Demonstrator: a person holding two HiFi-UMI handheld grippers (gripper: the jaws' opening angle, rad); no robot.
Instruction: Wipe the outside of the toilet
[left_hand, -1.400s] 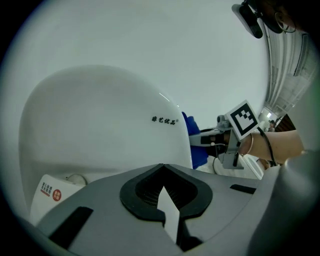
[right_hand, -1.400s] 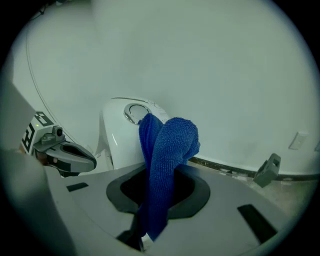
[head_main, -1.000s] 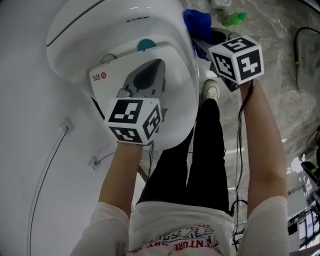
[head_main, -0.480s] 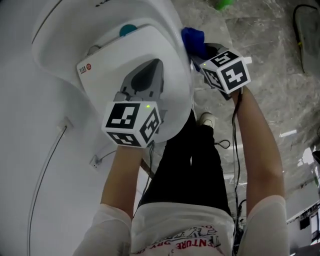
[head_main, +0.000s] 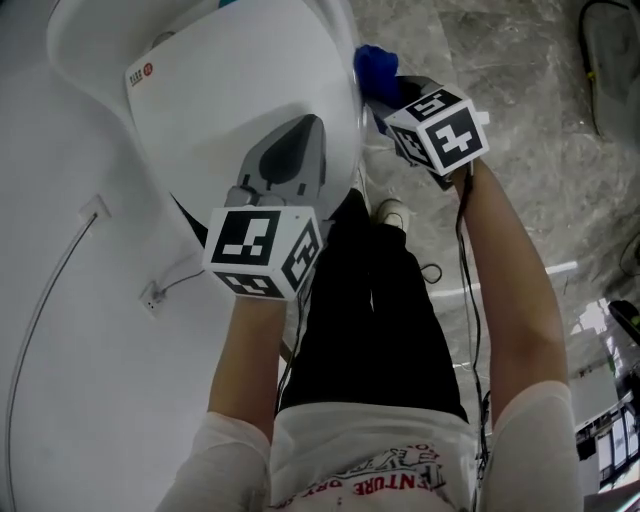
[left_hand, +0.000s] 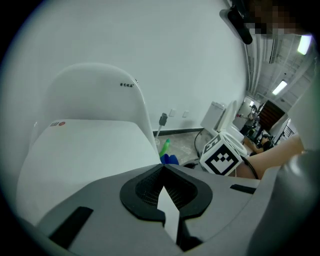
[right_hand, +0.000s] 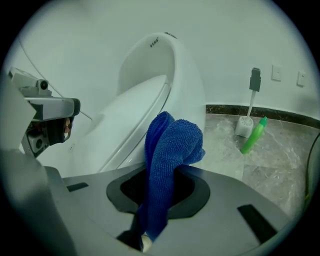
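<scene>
Currently catalogued: one blue terry wiping cloth (right_hand: 171, 145), soft, limp and light, folded into a thick wad with looped pile. The right gripper (right_hand: 162, 175) has its jaws clamped on the cloth's lower folds, and the free upper bulge stands clear above them. That bulge looks like the part to press against the surface. The cloth should give and mould to curves, and it may drag or work loose if pushed hard, so the deep hold low on the folds seems sound. In the head view, the cloth sits at the right flank of the toilet, just beside the rim; actual contact cannot be confirmed. One white glazed ceramic toilet (head_main: 230, 90), rounded and egg-shaped, lid down, with a small red mark near the back. It is rigid, heavy, fixed in place, and its glossy surface is likely slippery to the cloth. The left gripper (left_hand: 162, 168) has its grey jaws brought together with nothing between them. It is poised over the lid, and touching cannot be told. Also present are a grey marbled stone floor (right_hand: 280, 160), a green plastic bottle (right_hand: 254, 134) leaning by a white brush holder (right_hand: 244, 126), and a plain white wall (right_hand: 225, 35).
</scene>
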